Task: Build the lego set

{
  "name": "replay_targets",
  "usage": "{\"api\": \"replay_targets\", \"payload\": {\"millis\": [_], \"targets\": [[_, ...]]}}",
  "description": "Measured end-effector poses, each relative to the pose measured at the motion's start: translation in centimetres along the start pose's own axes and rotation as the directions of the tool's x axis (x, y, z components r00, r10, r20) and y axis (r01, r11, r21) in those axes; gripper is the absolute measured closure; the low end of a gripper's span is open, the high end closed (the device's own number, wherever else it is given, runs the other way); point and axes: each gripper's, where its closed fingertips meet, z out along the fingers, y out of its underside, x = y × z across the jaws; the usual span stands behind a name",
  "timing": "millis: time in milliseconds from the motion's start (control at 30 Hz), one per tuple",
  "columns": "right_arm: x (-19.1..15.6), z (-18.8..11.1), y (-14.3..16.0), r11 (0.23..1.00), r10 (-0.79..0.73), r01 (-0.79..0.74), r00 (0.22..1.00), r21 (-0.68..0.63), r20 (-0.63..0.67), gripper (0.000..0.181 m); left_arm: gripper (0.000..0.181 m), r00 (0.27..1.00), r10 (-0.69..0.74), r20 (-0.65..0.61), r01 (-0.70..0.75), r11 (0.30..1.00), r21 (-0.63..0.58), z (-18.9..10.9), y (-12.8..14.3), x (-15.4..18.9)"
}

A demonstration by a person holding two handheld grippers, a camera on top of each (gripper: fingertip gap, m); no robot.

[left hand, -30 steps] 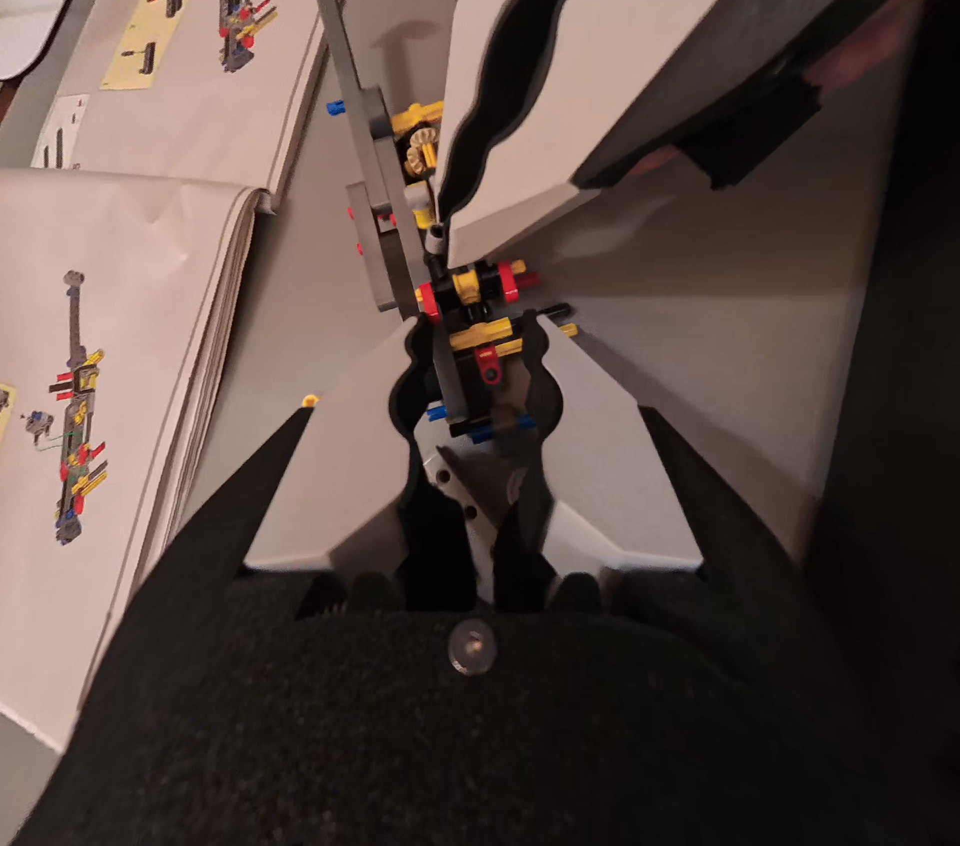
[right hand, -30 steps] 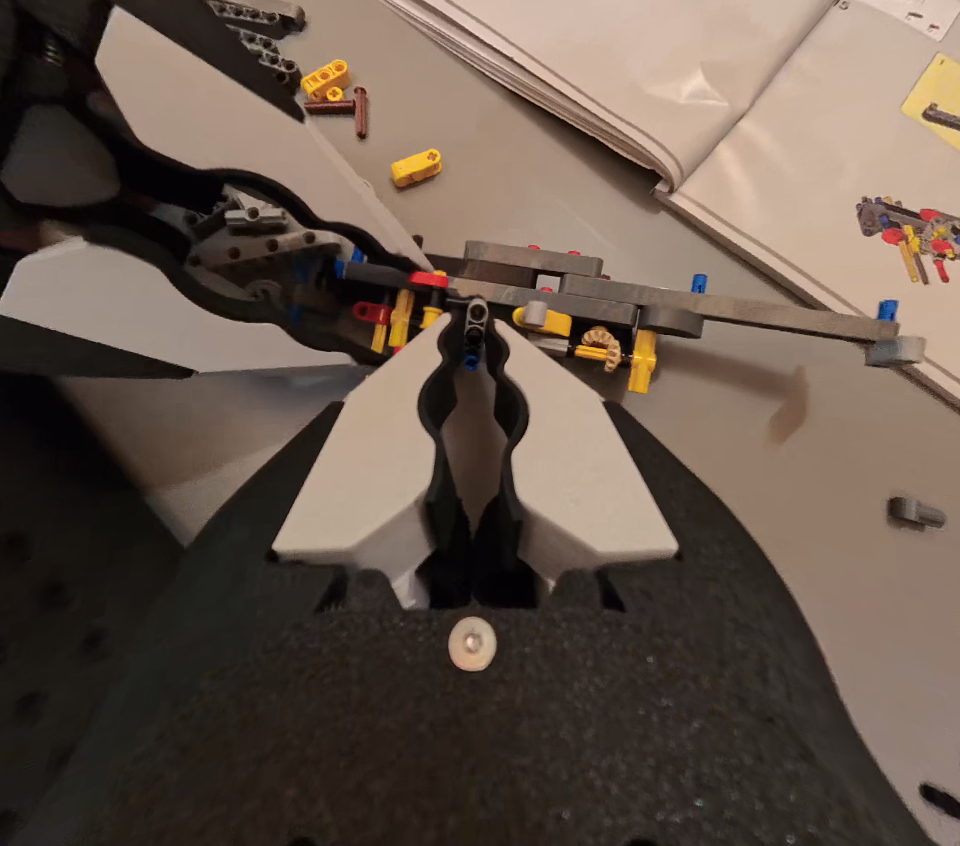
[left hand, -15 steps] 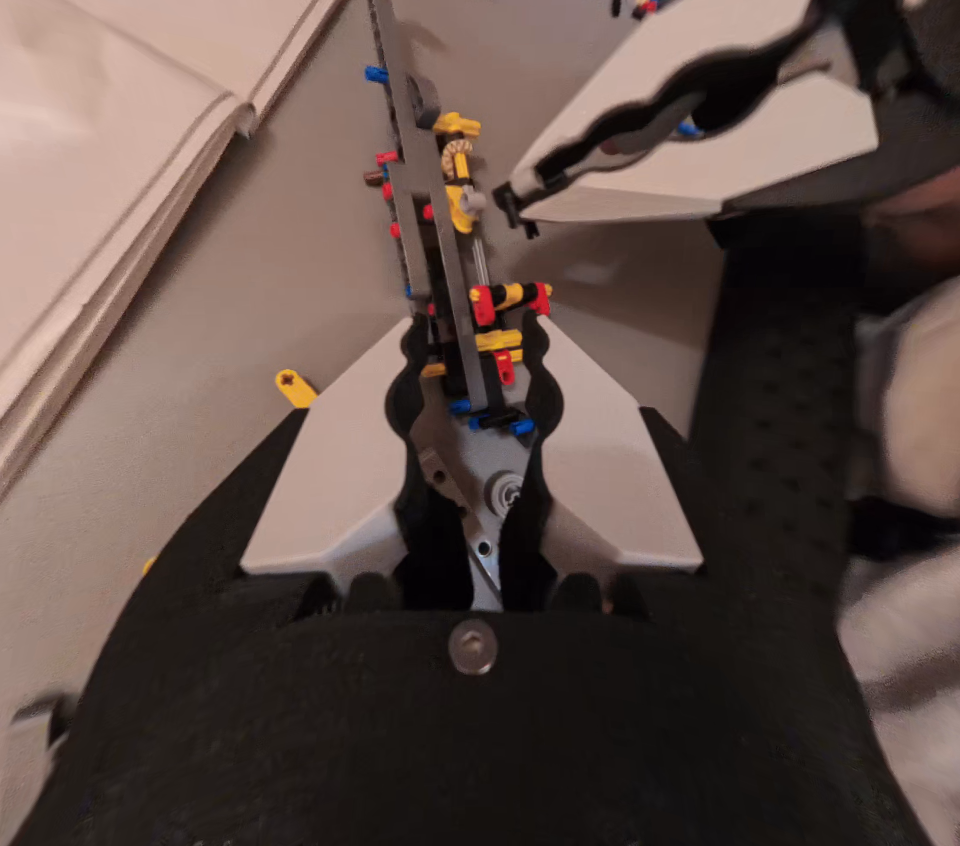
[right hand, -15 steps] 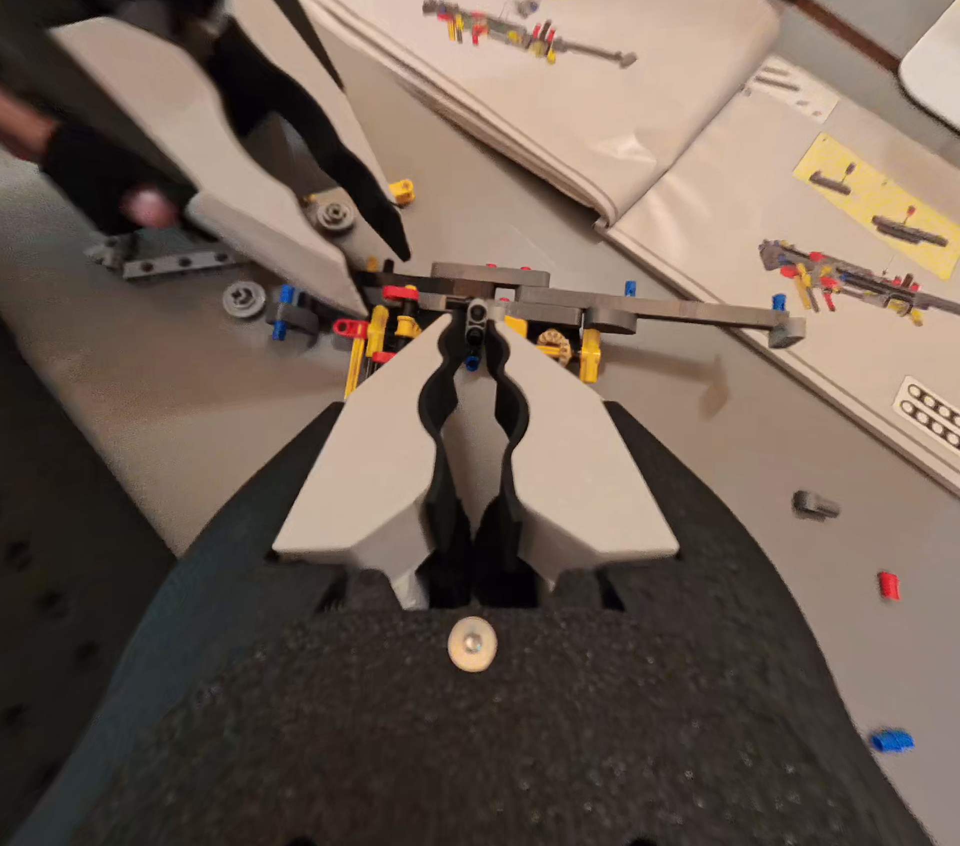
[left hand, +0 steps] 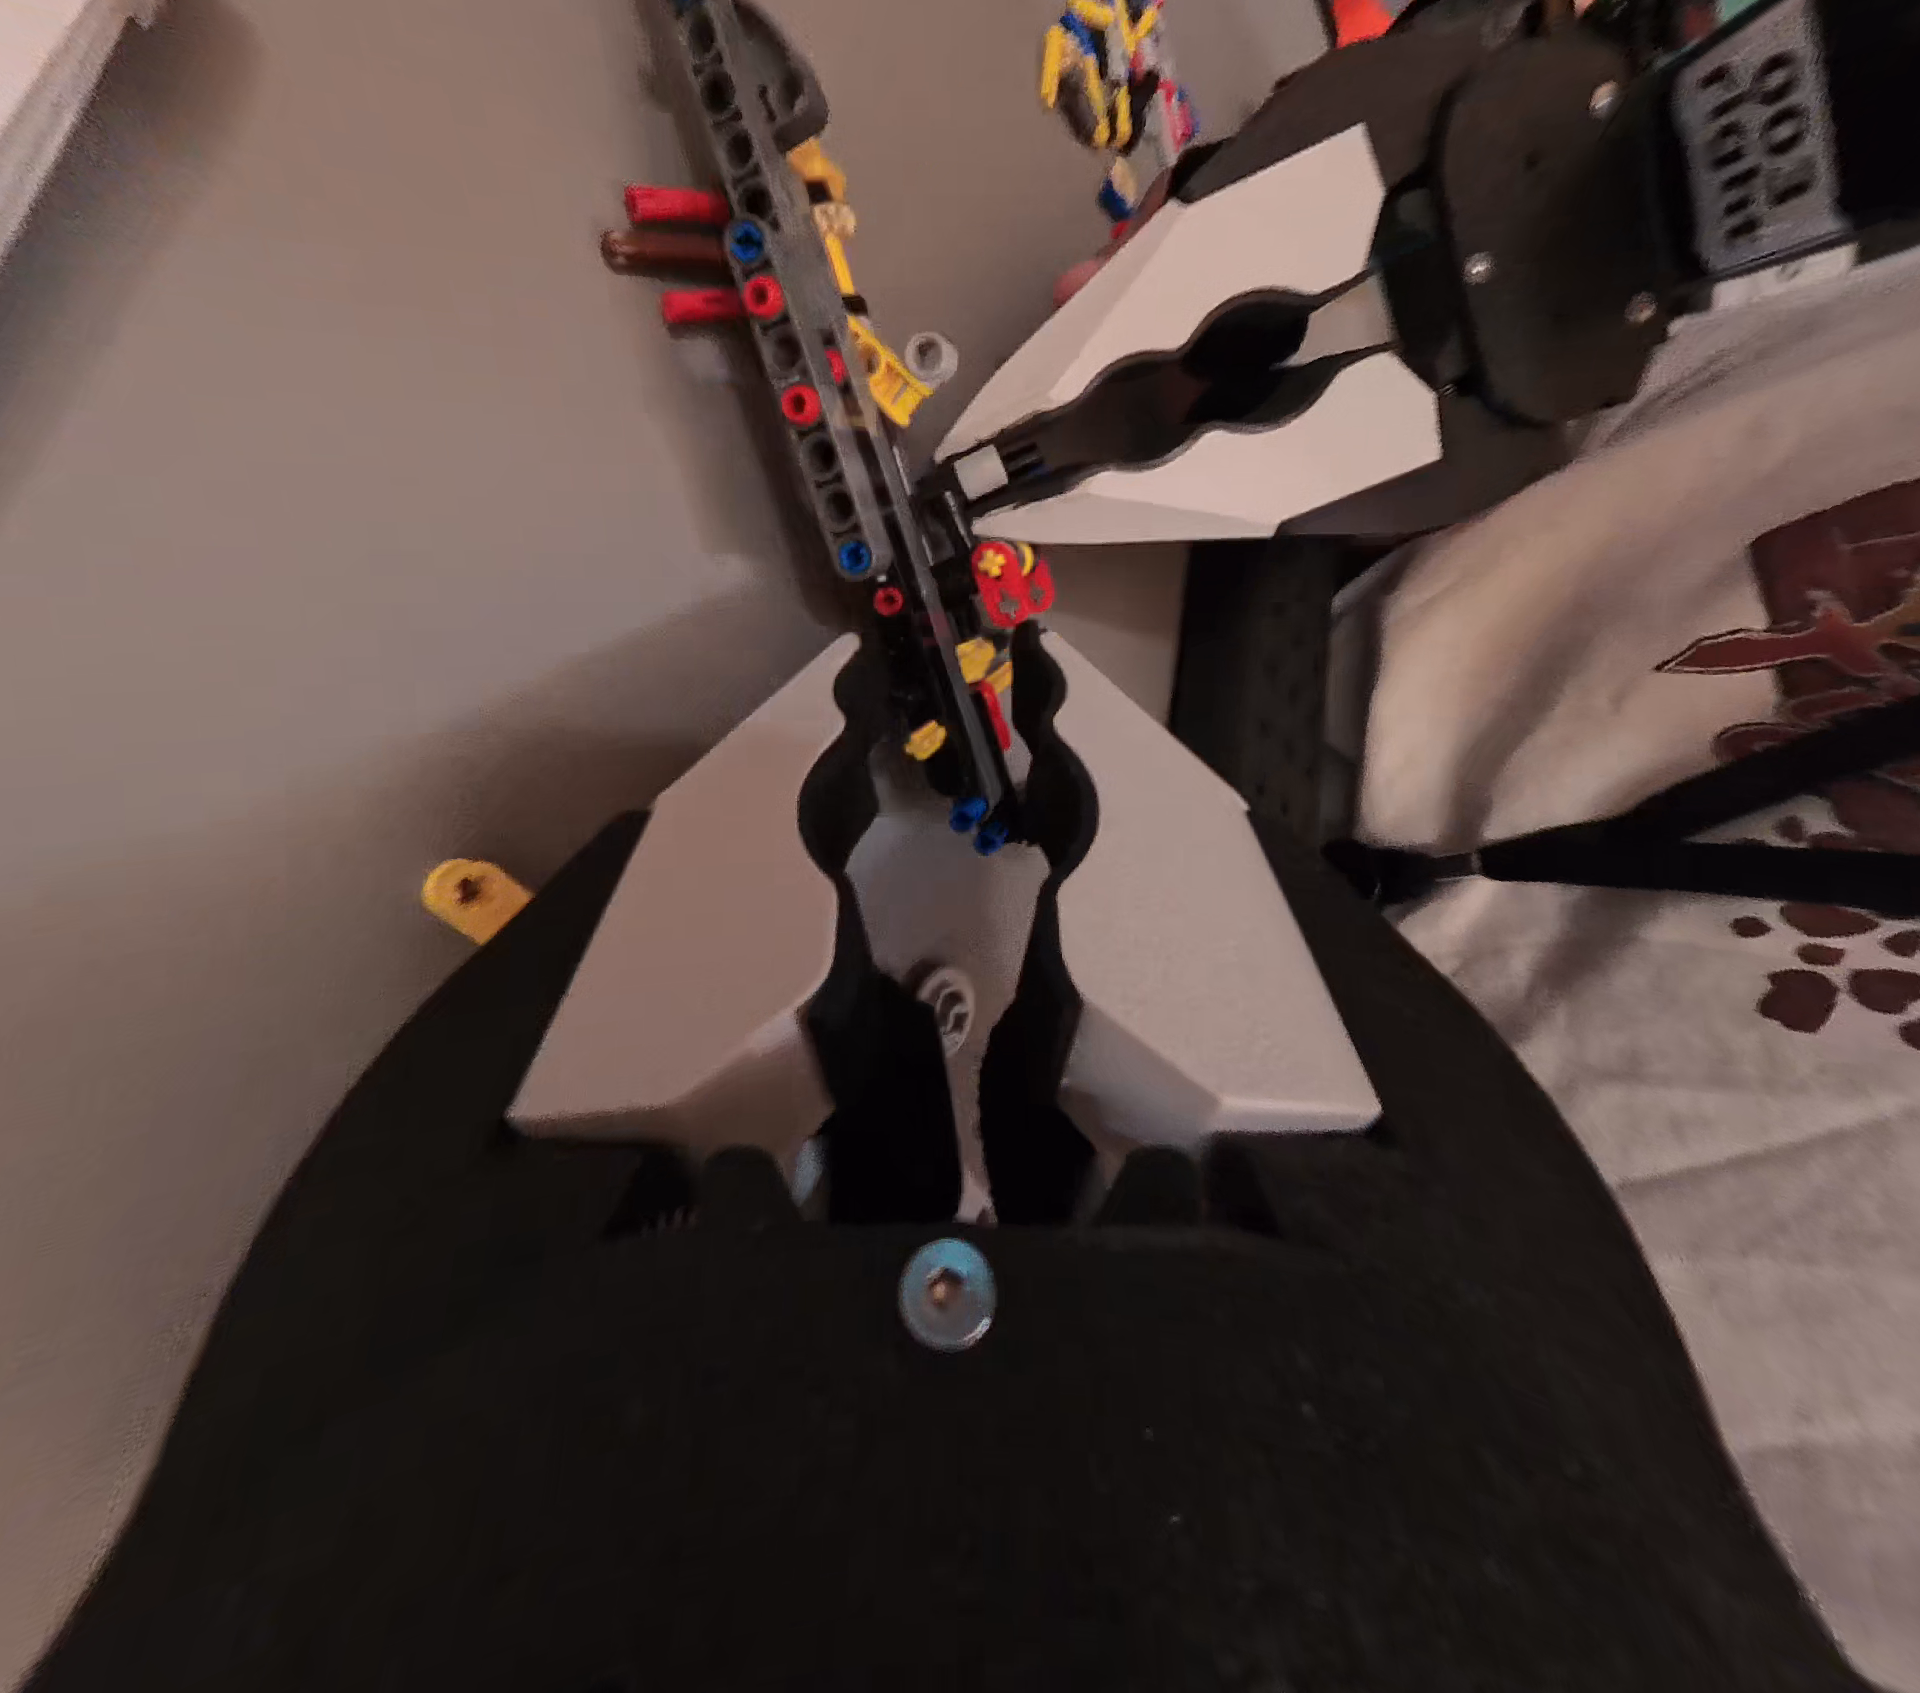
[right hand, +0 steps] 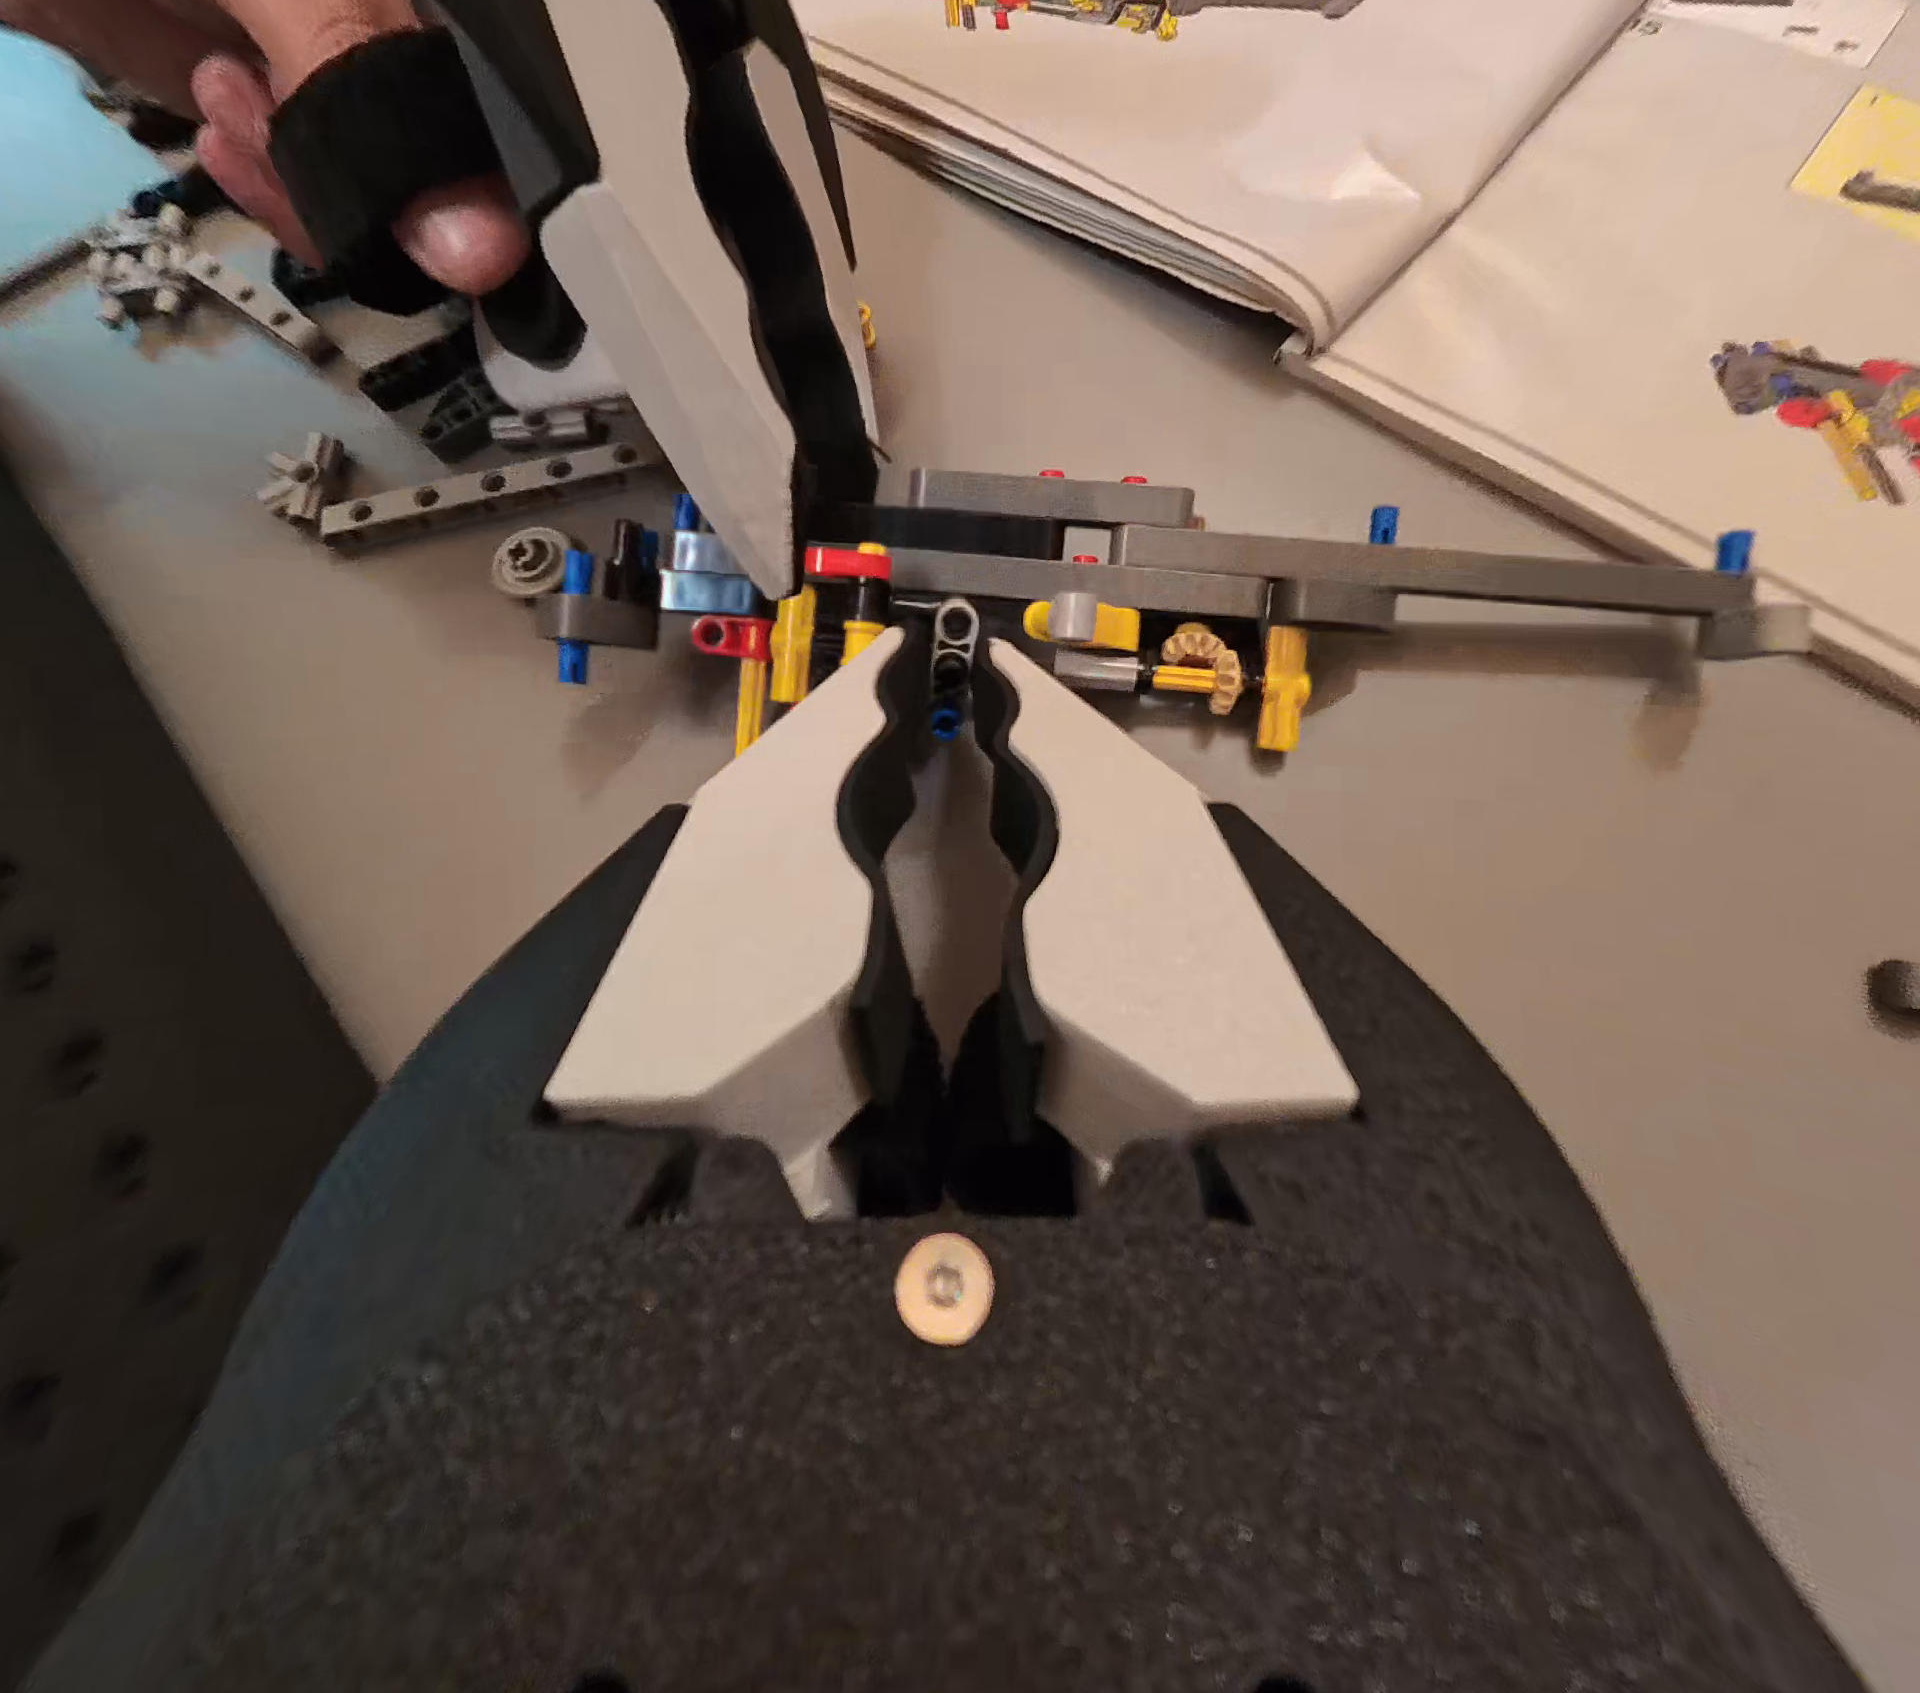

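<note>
My left tool (left hand: 940, 713) is clenched on the near end of the lego assembly (left hand: 790, 313), a long grey beam structure with red, blue and yellow pins; in the left wrist view the assembly runs up and away from the tool, held over the grey surface (left hand: 312, 500). My right tool (right hand: 945, 677) is clenched on a small black-and-grey connector piece (right hand: 954, 641), whose far end meets the underside of the assembly at its middle. In the right wrist view the assembly (right hand: 1299, 568) lies crosswise, and the left tool (right hand: 821, 521) comes down onto its left end, a hand (right hand: 208, 12) behind it. The open instruction booklet (right hand: 1299, 116) lies on the far right of the surface. Loose grey beams (right hand: 468, 490) lie on the far left; a heap of small coloured pieces (left hand: 1117, 12) lies far off in the left wrist view.
</note>
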Motion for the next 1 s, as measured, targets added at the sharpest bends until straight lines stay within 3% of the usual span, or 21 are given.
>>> {"api": "replay_targets", "payload": {"millis": [133,267,400,500,633,867,1000], "targets": [[0.4,-0.7,-0.3,0.997,0.062,-0.064,0.997,0.051,0.041,0.175,0.164,1.0,0.01,-0.008,-0.009,0.998,0.07,-0.1,-1.3,1.2],[-0.1,-0.6,0.1,0.994,0.097,-0.101,0.991,0.033,0.094,0.175,0.168,0.972,0.134,0.194,-0.133,0.991,-0.017,0.5,-0.1,0.1],[-0.5,-0.5,0.2,0.999,0.04,-0.043,0.996,0.028,0.077,0.175,0.165,0.956,0.155,0.249,-0.148,0.988,-0.049,0.7,0.4,-0.1],[-0.5,-0.6,0.1,0.999,0.036,-0.039,0.997,0.033,0.075,0.175,0.169,0.967,0.111,0.227,-0.117,0.993,0.012,0.6,0.1,0.0],[-0.1,-1.1,-0.6,0.993,0.079,-0.085,0.994,0.081,0.069,0.175,0.175,0.986,0.008,0.165,-0.038,0.982,0.185,0.0,-1.9,0.9],[0.4,-1.2,-0.9,0.984,0.131,-0.14,0.988,0.11,0.085,0.175,0.175,0.96,0.039,0.278,-0.118,0.954,0.276,-0.1,-2.4,1.0],[-0.4,-1.0,-1.0,0.98,0.154,-0.169,0.978,0.102,0.139,0.175,0.173,0.967,0.017,0.255,-0.097,0.948,0.303,-0.4,-1.6,1.3]]}}
